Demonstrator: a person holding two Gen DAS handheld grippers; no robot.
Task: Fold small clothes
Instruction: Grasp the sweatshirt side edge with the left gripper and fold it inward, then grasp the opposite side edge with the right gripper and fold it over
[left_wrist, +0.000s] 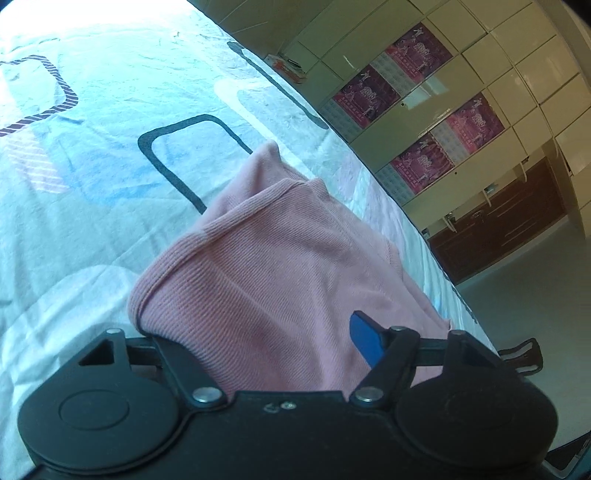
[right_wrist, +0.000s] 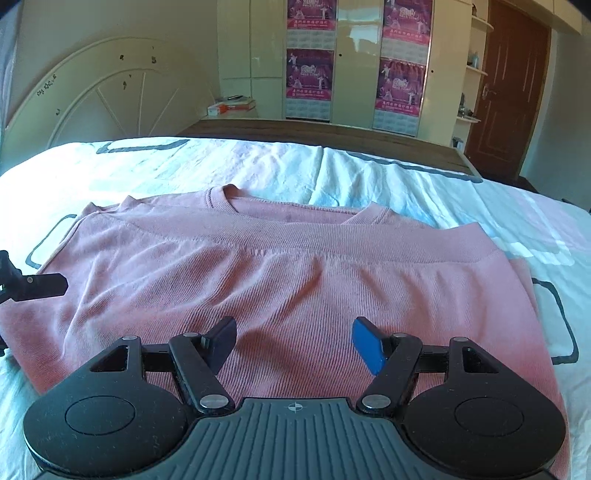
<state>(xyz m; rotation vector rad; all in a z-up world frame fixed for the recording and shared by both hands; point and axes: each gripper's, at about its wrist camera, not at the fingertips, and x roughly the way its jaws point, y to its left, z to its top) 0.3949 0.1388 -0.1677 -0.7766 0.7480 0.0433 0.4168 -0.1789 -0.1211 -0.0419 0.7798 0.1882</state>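
Observation:
A pink ribbed sweatshirt (right_wrist: 295, 280) lies on the bed, collar at the far side, with a ribbed band folded across its middle. My right gripper (right_wrist: 293, 328) hovers over the near part of it, open, nothing between its fingers. In the left wrist view the sweatshirt (left_wrist: 266, 266) bulges up in a fold at its side edge. My left gripper (left_wrist: 291, 328) is wide apart with that cloth lying between its fingers. The cloth drapes over and hides the left finger; only the blue pad (left_wrist: 365, 343) shows. The left gripper's dark finger (right_wrist: 44, 286) also appears at the garment's left edge.
The white bedsheet (right_wrist: 258, 166) has dark printed outlines and wrinkles. A white headboard (right_wrist: 103, 99) stands at the back left. Beyond the wooden bed edge (right_wrist: 332, 136) are cream wardrobes with pink calendars (right_wrist: 310, 74) and a brown door (right_wrist: 509, 92). The floor (left_wrist: 535, 288) drops off past the bed's side.

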